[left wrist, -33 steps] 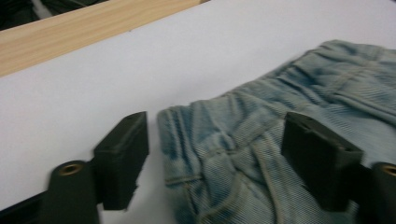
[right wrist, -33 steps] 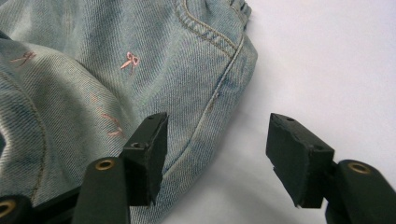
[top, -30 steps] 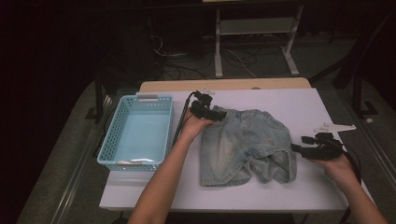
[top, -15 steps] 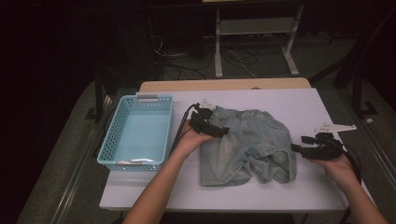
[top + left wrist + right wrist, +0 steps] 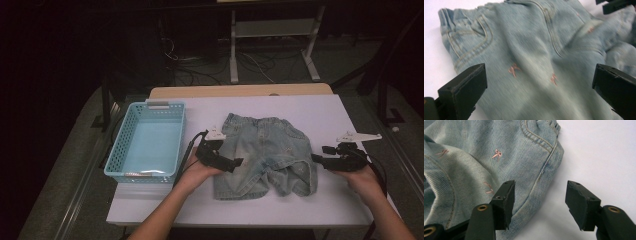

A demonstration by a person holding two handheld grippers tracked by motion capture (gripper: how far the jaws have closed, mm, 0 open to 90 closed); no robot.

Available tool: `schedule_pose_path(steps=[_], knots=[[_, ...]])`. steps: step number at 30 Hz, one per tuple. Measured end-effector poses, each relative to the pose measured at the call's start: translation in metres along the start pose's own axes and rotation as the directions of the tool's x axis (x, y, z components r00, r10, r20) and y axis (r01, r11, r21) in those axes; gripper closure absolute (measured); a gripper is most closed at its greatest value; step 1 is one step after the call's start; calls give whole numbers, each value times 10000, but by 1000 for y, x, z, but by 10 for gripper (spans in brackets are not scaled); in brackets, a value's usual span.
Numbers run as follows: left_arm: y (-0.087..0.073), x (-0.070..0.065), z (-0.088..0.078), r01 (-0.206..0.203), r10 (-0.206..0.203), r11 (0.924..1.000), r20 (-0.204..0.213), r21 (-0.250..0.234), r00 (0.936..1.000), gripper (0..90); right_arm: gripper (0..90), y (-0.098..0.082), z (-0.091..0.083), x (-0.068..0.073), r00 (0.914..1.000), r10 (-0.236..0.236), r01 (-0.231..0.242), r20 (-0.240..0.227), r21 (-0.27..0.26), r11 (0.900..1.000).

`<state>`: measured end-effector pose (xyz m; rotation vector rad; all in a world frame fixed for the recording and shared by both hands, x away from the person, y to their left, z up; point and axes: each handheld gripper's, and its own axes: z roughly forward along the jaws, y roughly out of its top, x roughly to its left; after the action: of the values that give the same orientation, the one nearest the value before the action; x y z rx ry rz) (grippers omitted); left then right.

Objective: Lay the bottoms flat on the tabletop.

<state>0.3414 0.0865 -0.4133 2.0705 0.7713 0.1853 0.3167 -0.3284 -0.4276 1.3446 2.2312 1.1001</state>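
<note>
The denim shorts [image 5: 265, 155] are lying flat mid-table [image 5: 320, 112], a blue basket [image 5: 147, 140] sitting just left and bare white surface spreading right. Your left gripper [image 5: 235, 162] is hovering over their left edge, jaws just opened wide, gripping nothing. Your right gripper [image 5: 316, 159] is waiting half-open at the right hem.

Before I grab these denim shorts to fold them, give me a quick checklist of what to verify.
1. Denim shorts lie flat on the table, clear of the edge: ok.
2. Left tongs open, jaws just widened, nothing pinched: ok.
3. Left tongs over the shorts' left side: ok.
4. Right tongs open, with the shorts' side seam between the jaws, not pinched: ok.
5. Blue basket beside the shorts, out of the way: ok.
6. Back layer of fabric smooth: cannot tell.
</note>
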Motion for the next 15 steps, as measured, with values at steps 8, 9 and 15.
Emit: schedule_pose_path(steps=[8, 9, 15], knots=[[-20, -13, -15, -142, 141, 9999, 277, 55, 9995, 0, 428, 1, 0, 0, 10000, -41, 41, -45, -6, 10000], [-22, -14, -16, -163, 161, 9998, 296, 68, 9994, 0, 432, 1, 0, 0, 10000, -44, 44, -71, -10, 10000], [-37, -21, -28, -85, 83, 9999, 366, 58, 9993, 0, 465, 1, -2, 1, 9998, -50, 50, -172, -24, 10000]])
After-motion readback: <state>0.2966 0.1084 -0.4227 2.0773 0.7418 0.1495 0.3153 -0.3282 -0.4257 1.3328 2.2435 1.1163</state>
